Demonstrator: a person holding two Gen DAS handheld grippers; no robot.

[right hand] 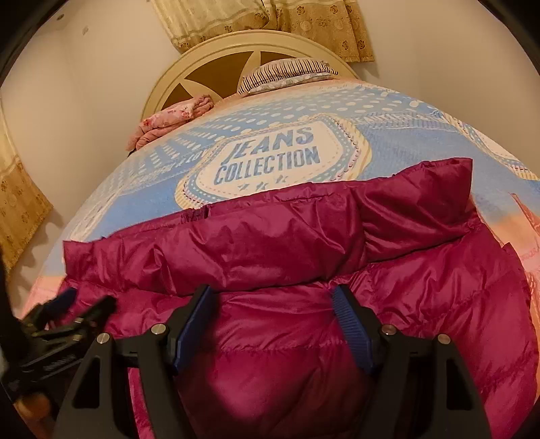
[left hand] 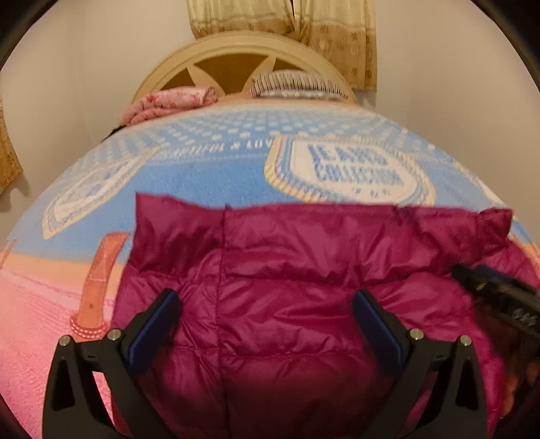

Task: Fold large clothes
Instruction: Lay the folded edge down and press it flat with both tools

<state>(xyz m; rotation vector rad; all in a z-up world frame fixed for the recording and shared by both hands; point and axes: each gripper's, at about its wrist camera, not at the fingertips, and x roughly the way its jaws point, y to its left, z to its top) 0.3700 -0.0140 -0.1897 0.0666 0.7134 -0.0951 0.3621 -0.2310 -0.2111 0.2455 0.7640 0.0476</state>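
Note:
A magenta quilted puffer jacket [left hand: 303, 256] lies flat on the bed, with a folded band of it across the far edge [right hand: 256, 243]. In the left wrist view my left gripper [left hand: 266, 294] hovers over the jacket's near part, its blue-padded jaws wide apart with only flat fabric beneath. The right gripper [right hand: 271, 290] is open too, over the jacket just short of the folded band, and nothing is pinched between its pads. Each gripper shows in the other's view: the right one [left hand: 499, 293] at the right edge, the left one [right hand: 67, 314] at the lower left.
The bed carries a blue and pink blanket [right hand: 263, 158] printed "JEANS COLLECTION". At the cream headboard [right hand: 216, 54] lie a striped pillow [right hand: 287, 71] and a folded pink floral cloth [right hand: 175, 118]. Beige curtains [right hand: 263, 20] hang behind. A wall stands on the left.

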